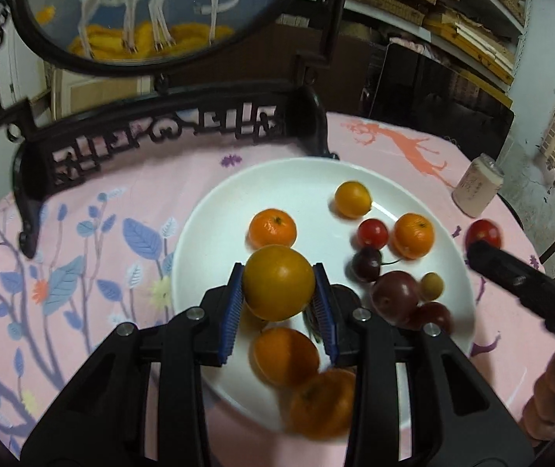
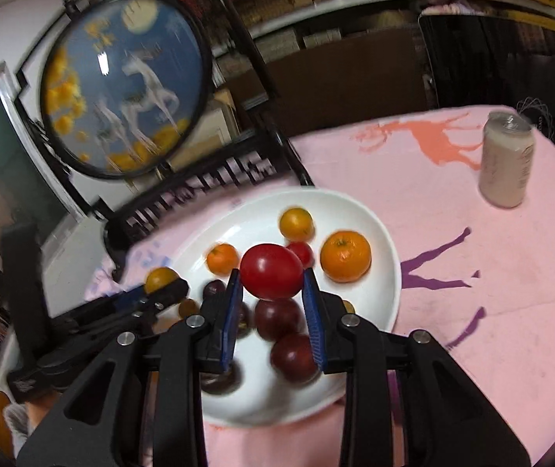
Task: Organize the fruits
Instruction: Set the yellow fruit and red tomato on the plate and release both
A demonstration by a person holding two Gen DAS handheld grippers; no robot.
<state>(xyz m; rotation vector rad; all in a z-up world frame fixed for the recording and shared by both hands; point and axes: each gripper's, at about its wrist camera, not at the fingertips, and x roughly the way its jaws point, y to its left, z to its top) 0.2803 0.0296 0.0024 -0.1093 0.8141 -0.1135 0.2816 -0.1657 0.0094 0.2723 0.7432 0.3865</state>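
A white plate [image 1: 215, 210] on the pink tablecloth holds several oranges, red tomatoes and dark plums. My left gripper [image 1: 279, 284] is shut on a yellow-orange fruit [image 1: 278, 282] above the plate's near side. My right gripper [image 2: 271, 278] is shut on a red tomato [image 2: 271, 271] above the plate [image 2: 388, 292]. In the left wrist view the right gripper comes in from the right with the tomato [image 1: 483, 233] at its tip. In the right wrist view the left gripper [image 2: 164, 286] shows at the left with its yellow fruit [image 2: 160, 278].
A dark carved wooden stand [image 1: 168, 128] with a round deer picture [image 1: 153, 7] rises behind the plate. A pale can [image 2: 505, 161] stands on the cloth at the right. Shelves with boxes fill the background.
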